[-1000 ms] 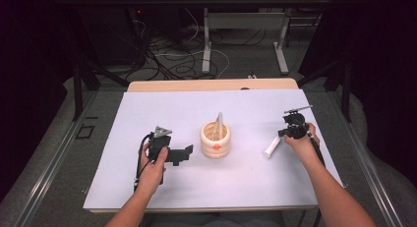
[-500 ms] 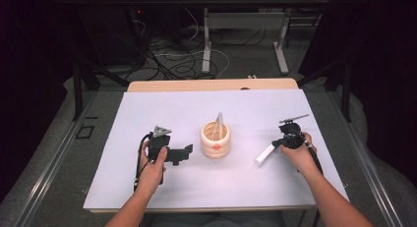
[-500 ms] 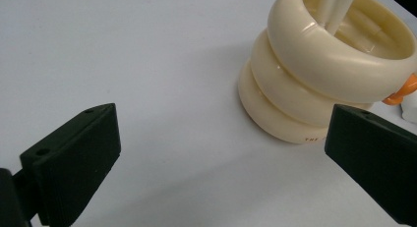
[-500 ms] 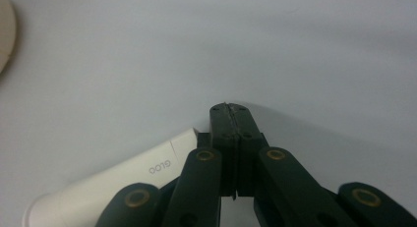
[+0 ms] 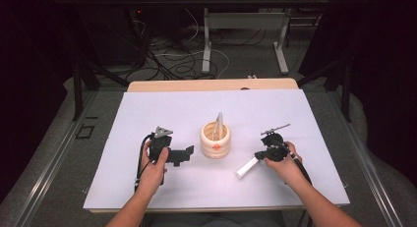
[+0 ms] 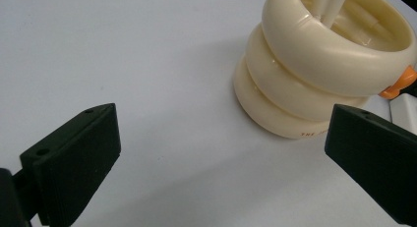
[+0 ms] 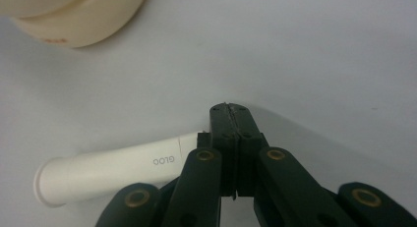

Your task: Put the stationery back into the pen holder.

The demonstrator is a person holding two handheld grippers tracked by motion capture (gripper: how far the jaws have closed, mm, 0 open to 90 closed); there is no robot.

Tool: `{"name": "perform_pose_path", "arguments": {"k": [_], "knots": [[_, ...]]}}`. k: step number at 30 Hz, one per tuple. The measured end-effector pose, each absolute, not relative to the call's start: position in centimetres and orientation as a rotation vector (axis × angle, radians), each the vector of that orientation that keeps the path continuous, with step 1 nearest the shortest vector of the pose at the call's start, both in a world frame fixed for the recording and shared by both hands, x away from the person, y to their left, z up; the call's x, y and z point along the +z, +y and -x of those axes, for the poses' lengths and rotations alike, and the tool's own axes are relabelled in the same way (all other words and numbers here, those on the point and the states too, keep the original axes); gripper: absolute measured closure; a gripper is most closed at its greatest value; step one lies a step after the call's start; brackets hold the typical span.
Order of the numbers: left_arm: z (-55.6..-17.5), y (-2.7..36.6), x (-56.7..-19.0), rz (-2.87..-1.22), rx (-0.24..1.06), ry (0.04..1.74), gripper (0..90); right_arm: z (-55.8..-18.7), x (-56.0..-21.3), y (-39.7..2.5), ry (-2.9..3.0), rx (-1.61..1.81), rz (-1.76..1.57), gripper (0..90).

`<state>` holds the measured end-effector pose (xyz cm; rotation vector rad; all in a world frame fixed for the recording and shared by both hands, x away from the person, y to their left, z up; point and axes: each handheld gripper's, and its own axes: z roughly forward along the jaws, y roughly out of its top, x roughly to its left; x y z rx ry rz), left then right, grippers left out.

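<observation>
Tube [image 7: 108,170]: white, clamped at its tail in right gripper [image 5: 263,155], low at holder's [image 5: 215,140] four o'clock. Left gripper [image 5: 186,153], jaws spread, waits at nine o'clock, likely to steady holder.

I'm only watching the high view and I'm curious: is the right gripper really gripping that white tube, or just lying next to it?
Observer: It is gripping it. In the right gripper view, the right gripper is shut on the flat end of the white tube.
Operator: Is anything written on the tube?
Observer: Yes, small grey letters close to the jaws. They read GLOO.
Operator: And the other gripper, is it holding anything?
Observer: No. In the left gripper view, the left gripper is wide open with bare table between its jaws. It points toward the cream ringed holder.
</observation>
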<state>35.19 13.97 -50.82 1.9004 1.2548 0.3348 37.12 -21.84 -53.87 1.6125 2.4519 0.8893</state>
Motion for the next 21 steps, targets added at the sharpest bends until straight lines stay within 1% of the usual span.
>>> {"name": "perform_pose_path", "arguments": {"k": [3,6,7,8,9,10,17,21], "knots": [[-35.2,13.9,-50.8,-1.899,0.331,1.254,0.4,-36.5,-54.1,-20.7,2.476,0.928,-1.588,90.0],[-35.1,13.8,-50.8,-1.899,0.324,1.253,0.4,-36.0,-53.6,-19.9,2.565,0.810,-1.571,90.0],[-35.1,13.8,-50.8,-1.901,0.324,1.252,0.4,-35.9,-54.4,-19.4,2.466,0.999,-1.552,90.0],[-35.1,13.8,-50.8,-1.903,0.321,1.252,0.4,-35.8,-53.4,-19.6,2.594,0.782,-1.550,90.0],[-35.1,13.8,-50.8,-1.907,0.321,1.250,0.4,-35.8,-53.4,-19.5,2.593,0.799,-1.545,90.0],[-35.1,13.7,-50.8,-1.911,0.320,1.245,0.4,-35.8,-54.0,-19.3,2.530,0.929,-1.525,90.0],[-35.1,13.7,-50.8,-1.897,0.305,1.250,0.4,-35.8,-53.8,-19.7,2.509,0.947,-1.544,90.0],[-35.1,13.7,-50.6,-1.874,0.292,1.259,0.4,-35.8,-53.4,-20.1,2.481,0.981,-1.552,86.4]]}}
